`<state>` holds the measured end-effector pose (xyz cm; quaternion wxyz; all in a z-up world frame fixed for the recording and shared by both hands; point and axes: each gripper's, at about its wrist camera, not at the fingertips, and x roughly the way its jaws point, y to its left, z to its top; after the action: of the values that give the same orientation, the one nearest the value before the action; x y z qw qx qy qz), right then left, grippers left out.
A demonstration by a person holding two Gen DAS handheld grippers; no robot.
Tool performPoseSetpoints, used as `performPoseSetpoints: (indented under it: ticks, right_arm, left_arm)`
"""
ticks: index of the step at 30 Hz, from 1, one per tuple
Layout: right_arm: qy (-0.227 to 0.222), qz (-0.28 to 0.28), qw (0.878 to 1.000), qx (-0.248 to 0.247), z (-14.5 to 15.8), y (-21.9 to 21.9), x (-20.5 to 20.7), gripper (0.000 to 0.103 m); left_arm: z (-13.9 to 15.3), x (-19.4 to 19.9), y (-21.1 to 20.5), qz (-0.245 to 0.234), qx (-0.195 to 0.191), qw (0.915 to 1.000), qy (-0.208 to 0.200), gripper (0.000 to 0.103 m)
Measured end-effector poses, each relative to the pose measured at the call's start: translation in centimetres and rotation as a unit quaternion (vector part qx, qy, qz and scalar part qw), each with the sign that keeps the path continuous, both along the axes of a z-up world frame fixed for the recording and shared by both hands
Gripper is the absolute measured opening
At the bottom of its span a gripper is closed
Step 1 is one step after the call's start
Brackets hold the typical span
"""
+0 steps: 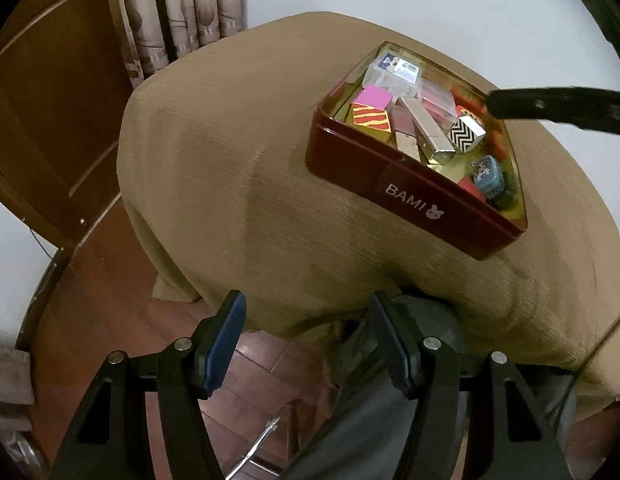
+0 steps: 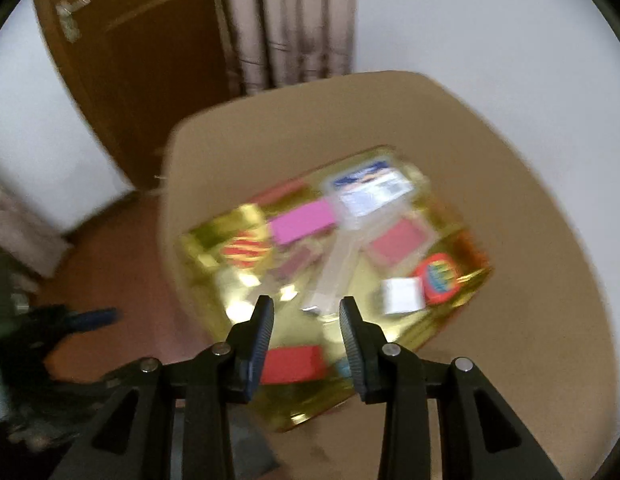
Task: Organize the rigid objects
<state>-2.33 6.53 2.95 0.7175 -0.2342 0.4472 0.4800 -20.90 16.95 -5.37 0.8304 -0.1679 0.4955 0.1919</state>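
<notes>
left wrist view: left gripper (image 1: pixel 305 340) is hanging at the near edge of the table (image 1: pixel 229 200), jaws about half open, holding nothing. the red tin (image 1: pixel 394 176) is sitting on the tan cloth toward the far right, packed with small boxes: pink box (image 1: pixel 376 98), zigzag box (image 1: pixel 466 134), gold box (image 1: pixel 426 128), clear case (image 1: pixel 394 70), little blue tin (image 1: pixel 488 174). the right gripper (image 1: pixel 550 110) is reaching in over the tin's right rim.

right wrist view, blurred: right gripper (image 2: pixel 305 320) is hovering right over the tin's gold inside (image 2: pixel 245 320), jaws at a narrow gap, nothing between them; a red box (image 2: pixel 293 364) is lying just below. nothing seems left loose on the cloth, so likely wrapping up; best clearing the rim straight up without nudging the leaning boxes.
</notes>
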Motion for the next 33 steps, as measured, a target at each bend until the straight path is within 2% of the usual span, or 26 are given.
performPoseSetpoints:
  ticks: [1,5,8,9,11,13,14,15,18,19,20,21,24,27,33]
  right_arm:
    - [0.01,-0.003,1.0,0.001,-0.1,-0.4,-0.1,0.035]
    - [-0.019,-0.021,1.0,0.002,0.4,-2.3,-0.8,0.035]
    - [-0.016,-0.026,0.998,0.06,1.9,-3.9,-2.3,0.035]
    - [-0.04,-0.038,0.995,0.085,2.4,-4.5,-3.4,0.035]
    - [-0.084,-0.061,0.989,0.1,2.6,-4.9,-5.1,0.035]
    - [-0.136,-0.093,0.979,0.117,2.1,-5.2,-6.9,0.035]
    - [-0.152,-0.11,0.974,0.129,1.6,-5.4,-7.7,0.035]
    - [-0.162,-0.124,0.97,0.134,1.1,-5.5,-8.2,0.036]
    - [-0.165,-0.168,0.961,0.147,0.2,-5.7,-9.0,0.042]
    - [-0.174,-0.182,0.955,0.155,0.0,-5.7,-9.5,0.048]
    - [-0.193,-0.201,0.948,0.155,0.0,-5.8,-9.8,0.055]
    - [-0.205,-0.214,0.943,0.154,-0.3,-6.0,-9.8,0.058]
    - [-0.228,-0.252,0.925,0.17,-0.4,-6.7,-10.7,0.059]
    - [-0.245,-0.284,0.91,0.18,-0.5,-7.3,-11.0,0.066]
    - [-0.255,-0.327,0.891,0.186,-0.6,-8.2,-11.3,0.066]
  left_arm:
    - [0.0,0.0,0.0,-0.002,-0.002,1.0,0.001,0.06]
    - [0.6,0.0,-0.5,-0.013,0.009,0.9998,-0.015,0.06]
    - [2.0,0.0,-1.0,-0.027,0.032,0.9983,-0.04,0.06]
    - [2.6,-0.1,-1.0,-0.029,0.042,0.9974,-0.051,0.06]
    - [4.1,0.0,-1.1,-0.03,0.076,0.9934,-0.081,0.06]
    - [5.4,0.4,-0.9,-0.031,0.106,0.9878,-0.11,0.063]
    - [5.8,0.6,-0.8,-0.033,0.112,0.9858,-0.12,0.071]
    - [6.1,0.9,-0.6,-0.035,0.112,0.9846,-0.129,0.074]
    - [7.1,1.7,-0.3,-0.028,0.118,0.9811,-0.15,0.074]
    - [7.3,2.0,-0.4,-0.026,0.122,0.9799,-0.155,0.074]
    - [7.4,2.1,-0.5,-0.026,0.124,0.9795,-0.157,0.075]
    - [7.4,2.3,-0.6,-0.025,0.125,0.9793,-0.157,0.075]
    - [7.4,2.4,-0.7,-0.018,0.123,0.9793,-0.16,0.075]
    - [7.0,2.5,-0.8,-0.022,0.118,0.9805,-0.156,0.075]
    - [6.5,2.6,-1.8,-0.036,0.159,0.9757,-0.147,0.075]
